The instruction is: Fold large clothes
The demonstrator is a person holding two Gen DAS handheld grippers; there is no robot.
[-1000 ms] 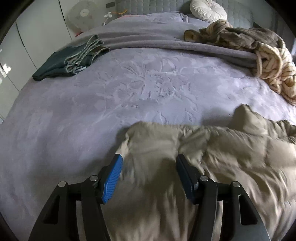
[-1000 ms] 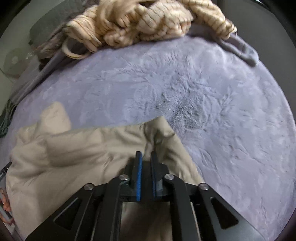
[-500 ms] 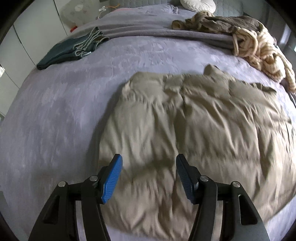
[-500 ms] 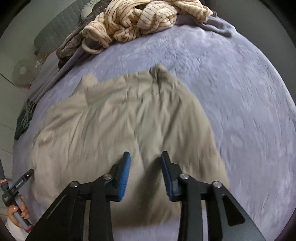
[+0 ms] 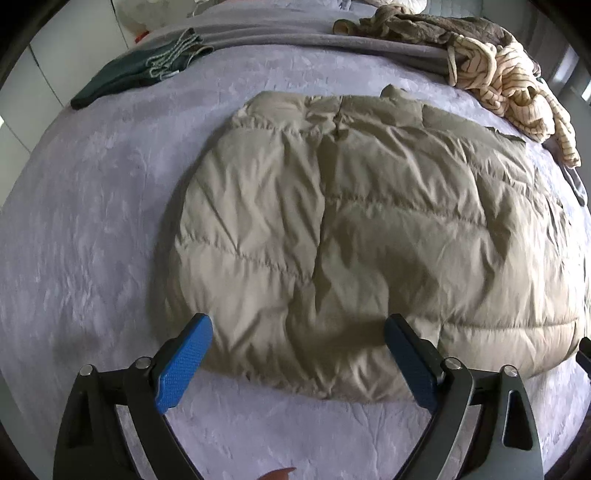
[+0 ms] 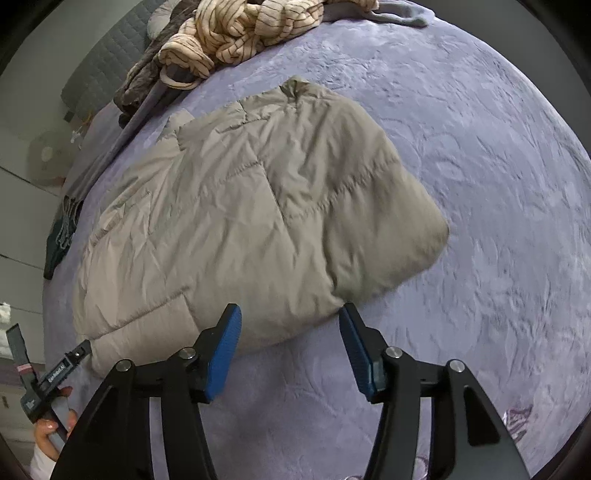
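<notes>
A beige quilted puffer jacket point(image 5: 369, 229) lies folded flat on the lavender bedspread point(image 5: 92, 221); it also shows in the right wrist view point(image 6: 240, 214). My left gripper point(image 5: 297, 350) is open and empty, just above the jacket's near edge. My right gripper point(image 6: 290, 339) is open and empty, near the jacket's near right corner. The left gripper's body point(image 6: 48, 373) shows at the lower left of the right wrist view.
A dark green folded garment point(image 5: 140, 70) lies at the far left of the bed. A striped cream garment pile point(image 5: 509, 77) and a brown garment point(image 5: 424, 26) lie at the far right. A grey blanket point(image 5: 295, 37) runs across the far side.
Both grippers have pulled back from the jacket toward the bed's near edge. The right gripper, shut on the jacket a second ago, has let go and opened wide. The jacket now lies flat.
</notes>
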